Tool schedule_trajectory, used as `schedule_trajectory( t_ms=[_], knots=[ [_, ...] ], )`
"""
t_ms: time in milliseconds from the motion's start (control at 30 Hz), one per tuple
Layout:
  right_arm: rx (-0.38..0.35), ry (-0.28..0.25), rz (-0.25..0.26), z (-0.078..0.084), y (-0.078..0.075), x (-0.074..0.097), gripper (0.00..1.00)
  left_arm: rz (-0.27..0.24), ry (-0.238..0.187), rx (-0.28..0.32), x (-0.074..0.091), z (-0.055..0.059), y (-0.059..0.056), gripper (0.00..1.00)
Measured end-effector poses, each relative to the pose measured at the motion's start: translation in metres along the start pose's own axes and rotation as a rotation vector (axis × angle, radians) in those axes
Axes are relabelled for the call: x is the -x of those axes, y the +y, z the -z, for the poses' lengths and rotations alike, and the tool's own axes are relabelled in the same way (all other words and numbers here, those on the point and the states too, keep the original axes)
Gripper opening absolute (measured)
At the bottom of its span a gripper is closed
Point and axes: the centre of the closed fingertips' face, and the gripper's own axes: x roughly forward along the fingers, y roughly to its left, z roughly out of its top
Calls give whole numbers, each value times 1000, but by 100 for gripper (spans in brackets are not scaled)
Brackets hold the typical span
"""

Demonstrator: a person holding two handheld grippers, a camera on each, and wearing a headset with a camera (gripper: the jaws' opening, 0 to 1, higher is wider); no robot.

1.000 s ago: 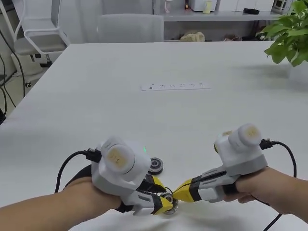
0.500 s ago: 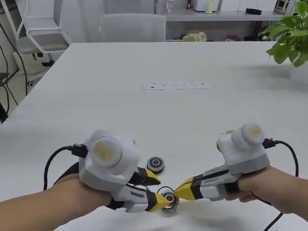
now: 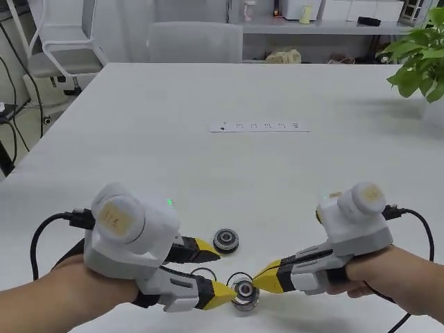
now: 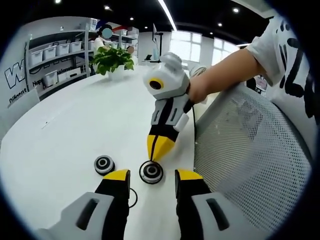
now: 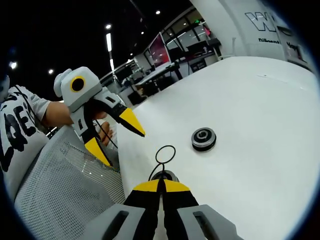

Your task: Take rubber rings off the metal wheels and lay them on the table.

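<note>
Lower centre: left gripper (image 3: 220,272) is hanging spread by the loose ring (image 5: 165,154) lying on the table (image 3: 208,166), right gripper (image 3: 261,279) is touching pressed-together tips to the near wheel (image 3: 244,291), so a slip is likely sending it rolling toward the far wheel (image 3: 225,239)

Office-style workroom: a long white desk (image 3: 208,166) with a socket strip (image 3: 259,126) at its middle, swivel chairs (image 3: 59,52) drawn up beside it, a potted plant (image 3: 420,59) at one corner, wall shelving (image 4: 55,55) stacked with storage bins, and strip lights (image 4: 167,15) in a dark ceiling.
</note>
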Motion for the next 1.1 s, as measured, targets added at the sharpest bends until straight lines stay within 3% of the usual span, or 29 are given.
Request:
schedule_trajectory(
  t_ms=[333,700,1100],
  knots=[
    [-2,-7,3,-3,1,1,0,-28,-57,32,20,-7,3,40],
    [-1,-32,-7,-14,8,0,0,-79,-97,69,43,-1,9,47],
    [5,-56,-7,-30,9,0,0,-108,-113,77,54,4,12,54]
  ],
)
